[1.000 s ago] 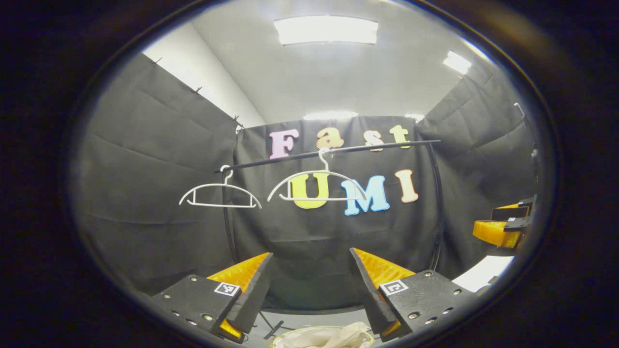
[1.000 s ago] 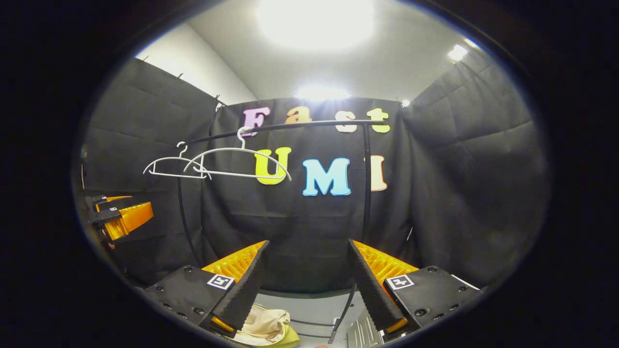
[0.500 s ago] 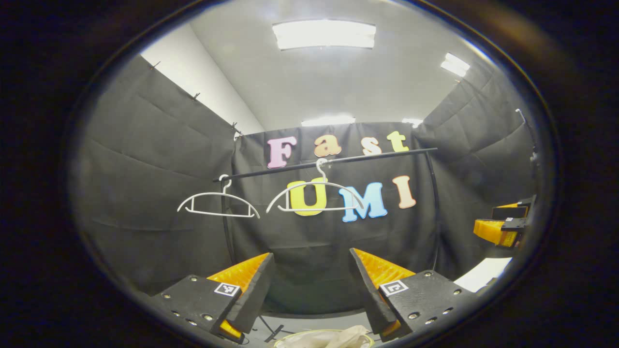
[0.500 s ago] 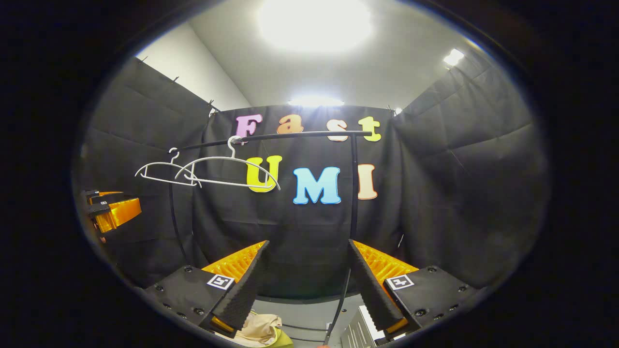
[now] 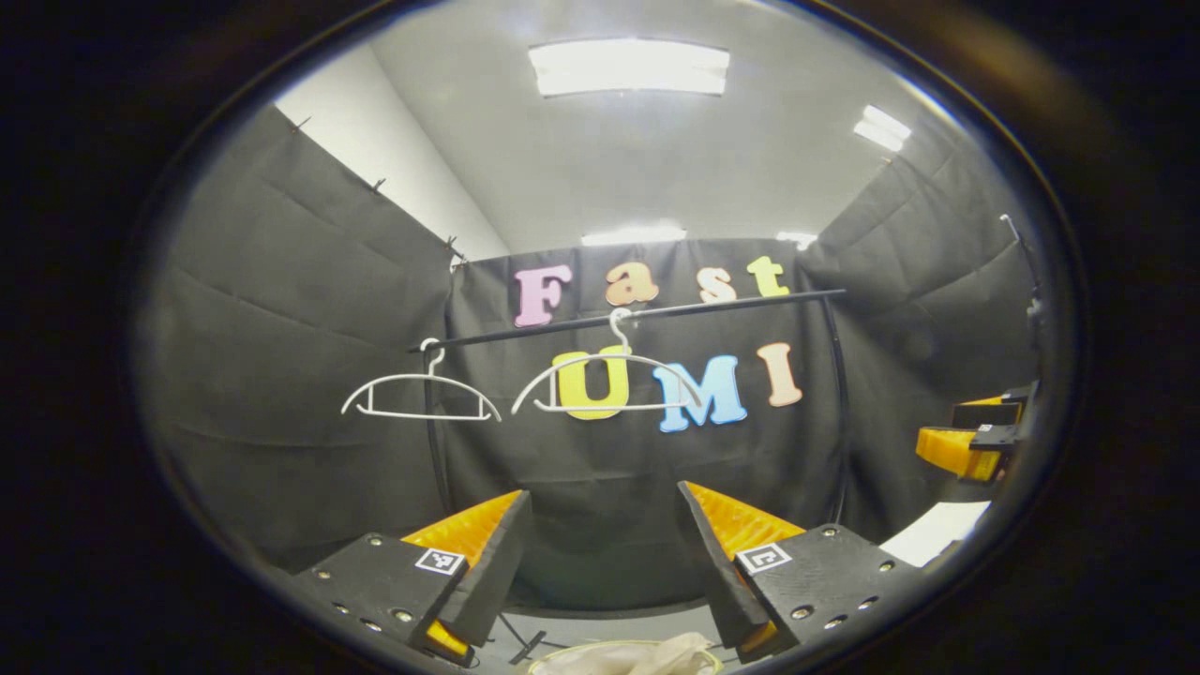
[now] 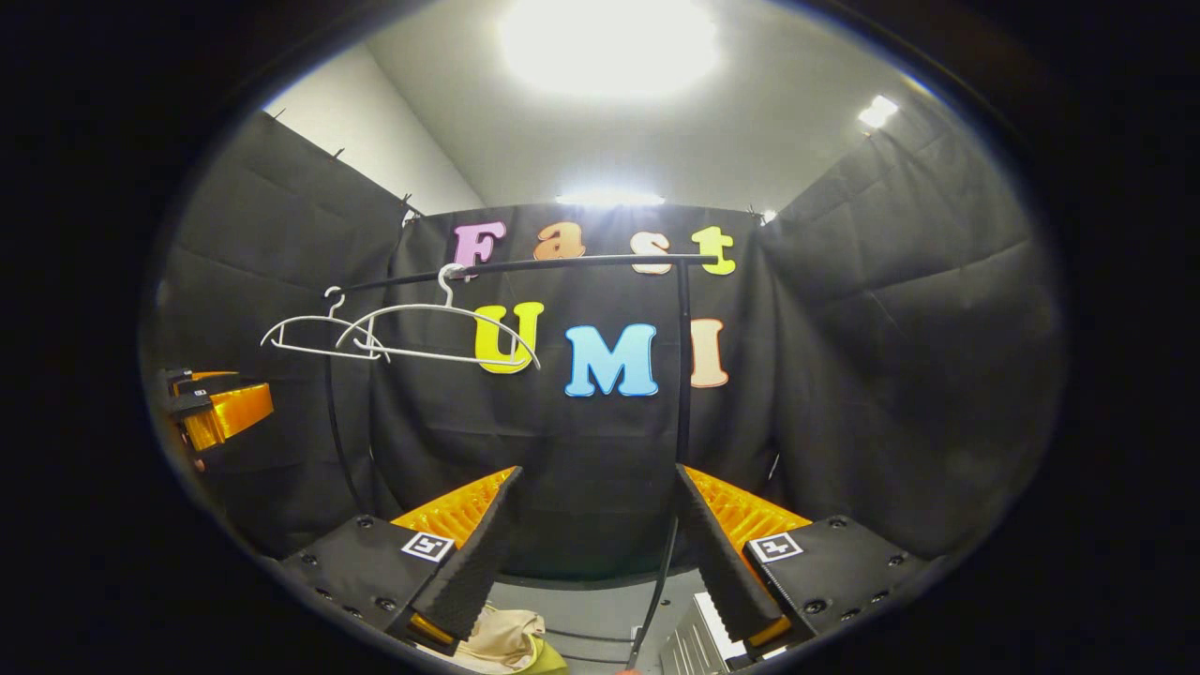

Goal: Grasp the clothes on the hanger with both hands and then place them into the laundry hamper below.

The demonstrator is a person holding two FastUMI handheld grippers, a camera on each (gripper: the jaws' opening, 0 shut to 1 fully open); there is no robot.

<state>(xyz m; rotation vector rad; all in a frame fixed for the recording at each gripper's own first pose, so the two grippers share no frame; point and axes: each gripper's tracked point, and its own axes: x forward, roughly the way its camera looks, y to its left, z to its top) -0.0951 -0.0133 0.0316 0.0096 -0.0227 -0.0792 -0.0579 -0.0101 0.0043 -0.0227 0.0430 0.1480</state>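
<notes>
- Both hangers [image 5: 420,398] [image 5: 605,382] hang bare on the rail [image 5: 637,314] at mid-frame; the clothes [image 5: 637,654] lie bunched in the laundry hamper [image 5: 562,659] at bottom centre, so the drop looks done
- Left gripper [image 5: 600,553] and right gripper [image 6: 595,548] are level, tilted slightly up, jaws wide apart, holding nothing

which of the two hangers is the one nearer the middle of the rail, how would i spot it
Find the black rail that runs across the back wall of the booth. Two bare white hangers hook onto it: the end hanger sits by the rail's upright post at the left end, and the middle hanger hangs farther along to the right. The middle one looks larger in the left gripper view.
</notes>
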